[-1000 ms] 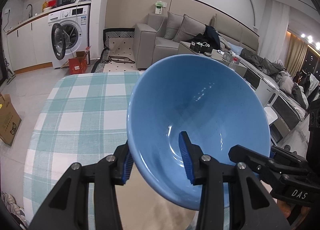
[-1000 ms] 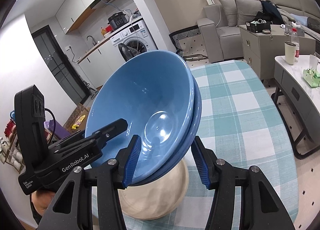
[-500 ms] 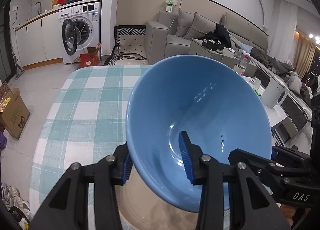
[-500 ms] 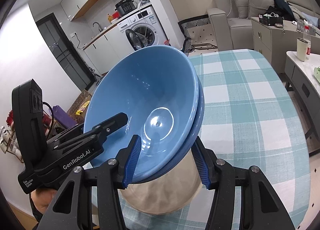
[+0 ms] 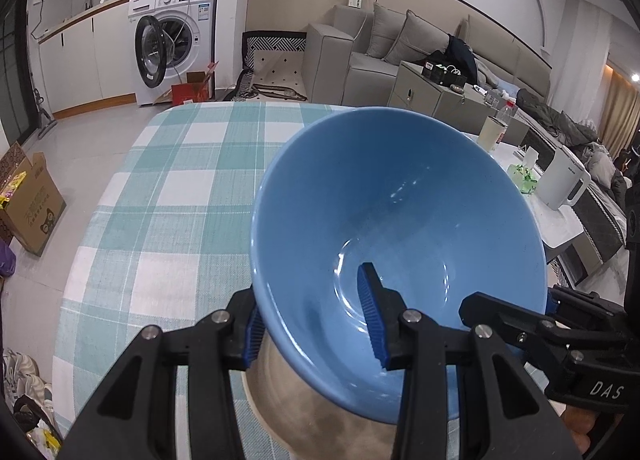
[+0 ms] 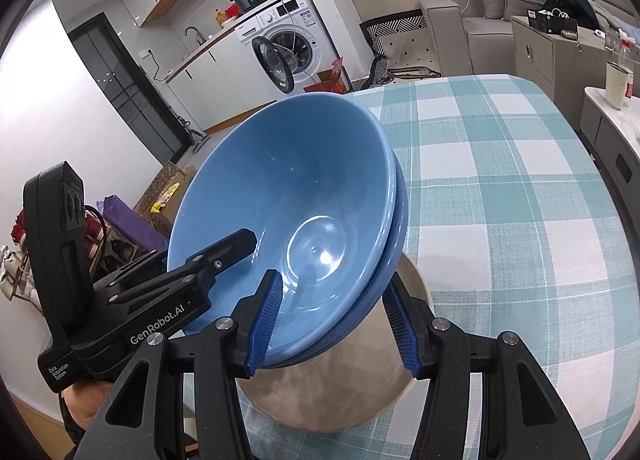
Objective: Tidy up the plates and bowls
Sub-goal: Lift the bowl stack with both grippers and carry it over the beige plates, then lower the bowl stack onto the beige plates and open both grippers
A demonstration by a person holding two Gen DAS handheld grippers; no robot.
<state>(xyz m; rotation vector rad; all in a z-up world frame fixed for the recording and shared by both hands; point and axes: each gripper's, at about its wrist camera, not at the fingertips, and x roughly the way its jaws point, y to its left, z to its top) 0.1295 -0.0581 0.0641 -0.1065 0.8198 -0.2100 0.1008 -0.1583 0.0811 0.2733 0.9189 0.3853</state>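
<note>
**Two grippers share a stack of blue bowls above a beige plate**

The left gripper (image 5: 316,324) is partly closed on the rim of the blue bowls (image 5: 400,227), one pad inside the wall, the other outside. The right gripper (image 6: 332,320) clamps the opposite rim the same way, its jaws set a little wider across two nested rims. The stack hangs tilted between both sets of jaws, just above a beige plate (image 6: 360,392) on the checked tablecloth (image 6: 500,199).

Glazed ceramic like this is likely stiff, fairly heavy, slick and chip-prone; a firm rim grip from both sides looks the safest hold.

The bowls' bases are hidden, as is most of the plate, so whether stack and plate touch cannot be told. How many bowls are nested is also unclear.
</note>
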